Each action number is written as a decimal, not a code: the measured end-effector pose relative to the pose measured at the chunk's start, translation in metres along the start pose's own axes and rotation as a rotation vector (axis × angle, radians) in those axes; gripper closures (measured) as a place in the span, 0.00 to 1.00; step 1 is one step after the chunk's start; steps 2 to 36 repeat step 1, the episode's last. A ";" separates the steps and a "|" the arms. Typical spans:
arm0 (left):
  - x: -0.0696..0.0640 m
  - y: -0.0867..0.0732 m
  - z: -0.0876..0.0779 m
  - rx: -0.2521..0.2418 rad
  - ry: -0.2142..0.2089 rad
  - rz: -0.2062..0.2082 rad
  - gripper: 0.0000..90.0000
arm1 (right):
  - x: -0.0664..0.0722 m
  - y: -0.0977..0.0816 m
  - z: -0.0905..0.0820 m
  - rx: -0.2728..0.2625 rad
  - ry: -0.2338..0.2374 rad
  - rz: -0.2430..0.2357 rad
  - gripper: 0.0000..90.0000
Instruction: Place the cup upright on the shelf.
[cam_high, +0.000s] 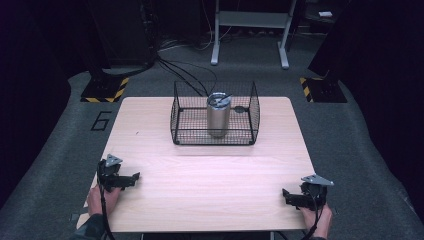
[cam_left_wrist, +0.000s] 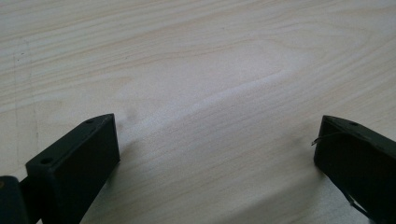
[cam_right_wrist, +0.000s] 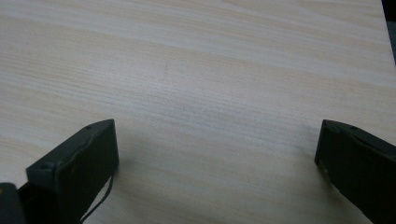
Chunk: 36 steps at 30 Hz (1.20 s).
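- Table (cam_high: 200, 180): light wood top, seen from the high view; most of it is left bare, w/ everything else kept toward the far middle, prob. so both arms get free room to reach in.
- Wire basket (cam_high: 215, 114): black mesh, open-topped, set at the far centre of the table, well apart from both hands; placed square to the near edge, so it can be approached from either side.
- Steel tumbler (cam_high: 218, 116): stood upright inside the basket, approx. mid-basket, lid on top w/ what looks like a tab or straw piece (too small to tell). It is judged to be the thing to be worked on, being the item nearest the grippers' line of reach.
- Left gripper (cam_high: 131, 179): held low at the near-left corner of the table, jaws pointed inward; in the left gripper view the jaws are spread wide over bare wood, nothing between them — released.
- Right gripper (cam_high: 286, 194): held at the near-right corner, mirrored to the left; jaws likewise parted wide in the right gripper view, empty — released.
- Both are parked near the edge, apparently a rest/start pose; no reach is yet begun.
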<state>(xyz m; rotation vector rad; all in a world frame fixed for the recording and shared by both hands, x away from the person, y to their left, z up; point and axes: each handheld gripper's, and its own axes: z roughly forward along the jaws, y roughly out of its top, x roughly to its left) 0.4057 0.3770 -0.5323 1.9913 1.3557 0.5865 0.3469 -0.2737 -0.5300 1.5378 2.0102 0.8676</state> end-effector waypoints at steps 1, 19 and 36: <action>0.000 0.000 0.000 0.001 0.000 -0.001 0.00 | 0.001 0.000 0.001 0.001 -0.004 -0.018 0.00; 0.000 0.000 0.000 0.001 0.000 -0.001 0.00 | 0.001 0.000 0.001 0.001 -0.004 -0.018 0.00; 0.000 0.000 0.000 0.001 0.000 -0.001 0.00 | 0.001 0.000 0.001 0.001 -0.004 -0.018 0.00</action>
